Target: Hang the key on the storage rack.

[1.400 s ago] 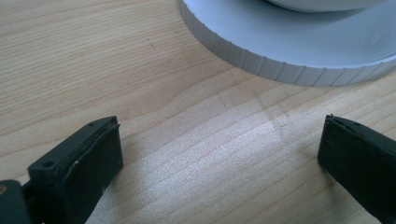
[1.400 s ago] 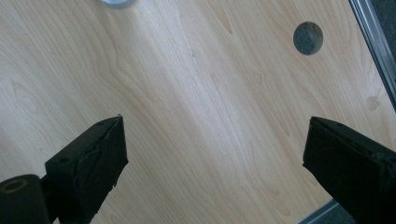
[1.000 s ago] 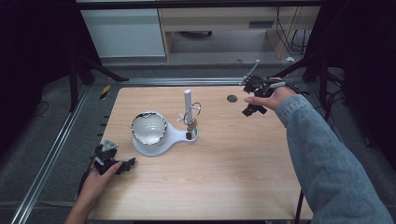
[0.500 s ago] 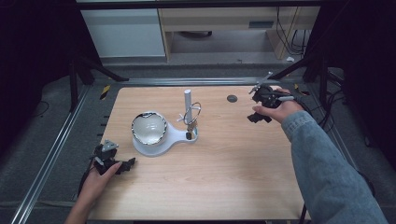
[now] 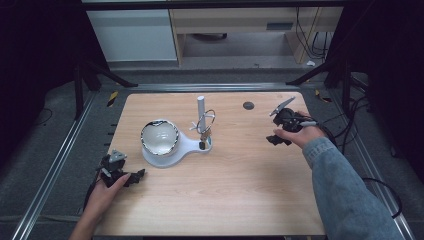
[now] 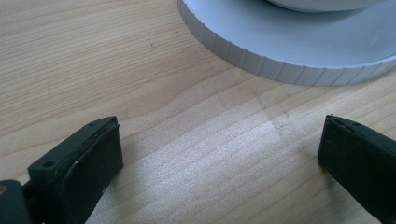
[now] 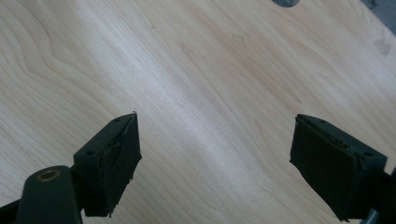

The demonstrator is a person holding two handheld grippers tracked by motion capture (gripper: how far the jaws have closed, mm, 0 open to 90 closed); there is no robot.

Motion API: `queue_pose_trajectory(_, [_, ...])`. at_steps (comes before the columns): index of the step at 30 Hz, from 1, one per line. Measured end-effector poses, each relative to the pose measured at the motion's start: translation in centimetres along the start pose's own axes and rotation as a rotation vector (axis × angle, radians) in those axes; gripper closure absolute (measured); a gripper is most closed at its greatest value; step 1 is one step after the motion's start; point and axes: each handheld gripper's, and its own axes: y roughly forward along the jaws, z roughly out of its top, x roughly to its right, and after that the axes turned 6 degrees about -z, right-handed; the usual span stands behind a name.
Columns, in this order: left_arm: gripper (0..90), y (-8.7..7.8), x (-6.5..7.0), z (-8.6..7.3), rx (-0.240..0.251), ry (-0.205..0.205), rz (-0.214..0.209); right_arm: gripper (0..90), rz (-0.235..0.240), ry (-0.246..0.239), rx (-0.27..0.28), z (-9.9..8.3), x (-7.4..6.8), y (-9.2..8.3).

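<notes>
left gripper (image 6: 219, 154) gapes over bare table (image 6: 196, 140), white stand's base (image 6: 289, 51) cropped; right gripper (image 7: 215, 158) wide, just narrowing, empty

My white stand (image 5: 186, 146) lies on the wooden table (image 5: 235, 200), left of the table's middle. Its base is a flat white plate, round at the left end and narrowing to a smaller lobe at the right; the left gripper view shows the round end's rim (image 6: 261, 63) as a low, ribbed, pale grey-white wall resting flat on the wood. On the round end sits a shiny bowl (image 5: 159, 136), upright, its mouth facing up. From the narrow end rises a white post (image 5: 201, 106), standing upright. Just right of the post a thin wire ring (image 5: 207, 120) stands on edge above the base, with a small dark part below it; its details are too small to tell.
</notes>
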Motion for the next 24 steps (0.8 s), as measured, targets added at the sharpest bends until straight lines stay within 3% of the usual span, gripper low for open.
queue_pose_trajectory(24, [0.0,0.0,0.0,0.0,0.0,0.0,0.0,18.8,0.049,0.109,0.029,-6.7,-2.6,5.0])
